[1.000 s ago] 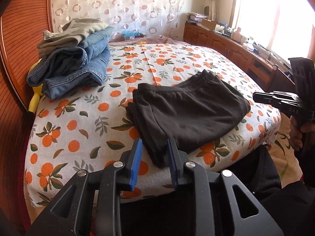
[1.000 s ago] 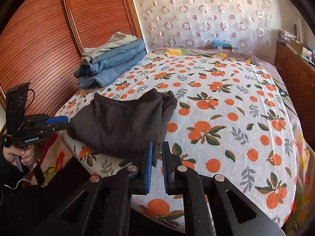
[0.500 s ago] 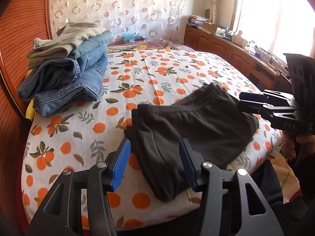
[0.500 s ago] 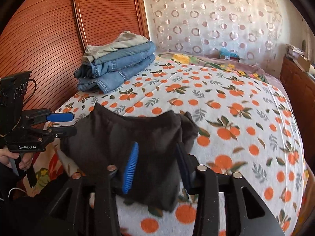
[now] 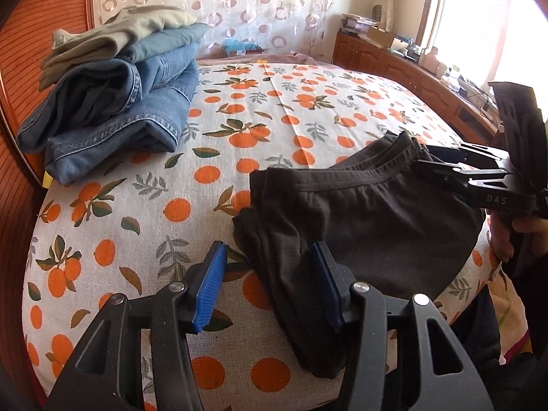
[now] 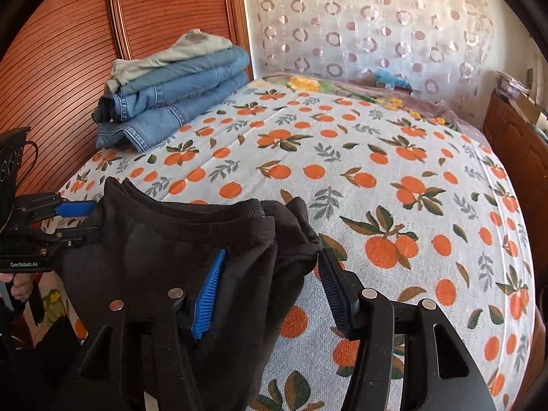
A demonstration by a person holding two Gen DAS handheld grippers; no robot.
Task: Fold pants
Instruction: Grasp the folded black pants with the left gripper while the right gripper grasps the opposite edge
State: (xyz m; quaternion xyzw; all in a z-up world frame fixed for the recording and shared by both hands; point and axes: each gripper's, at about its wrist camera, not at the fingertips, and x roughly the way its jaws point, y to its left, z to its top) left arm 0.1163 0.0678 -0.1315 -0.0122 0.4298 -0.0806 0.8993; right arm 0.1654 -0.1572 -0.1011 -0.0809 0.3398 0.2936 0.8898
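Observation:
Dark folded pants (image 5: 370,226) lie at the near edge of a bed with an orange-print sheet (image 5: 137,205). My left gripper (image 5: 267,274) is open, low over the sheet, and the pants' left folded edge lies between its blue pads without touching them. In the right wrist view the pants (image 6: 164,257) fill the lower left. My right gripper (image 6: 272,281) straddles their right corner; its jaws are opening and the pads do not press the cloth. Each gripper also shows in the other's view: the right gripper (image 5: 428,157) at the waistband, the left gripper (image 6: 78,219) at the far edge.
A stack of folded jeans under a khaki garment (image 5: 113,116) sits at the bed's far left by the ribbed wooden wall (image 6: 61,68). A wooden sideboard (image 5: 394,65) with clutter runs along the window side. A person's hand (image 5: 507,236) holds the right gripper.
Both grippers came forward and down onto the pants. Their jaws went from nearly shut to wide apart, and the pants' edges now lie between them.

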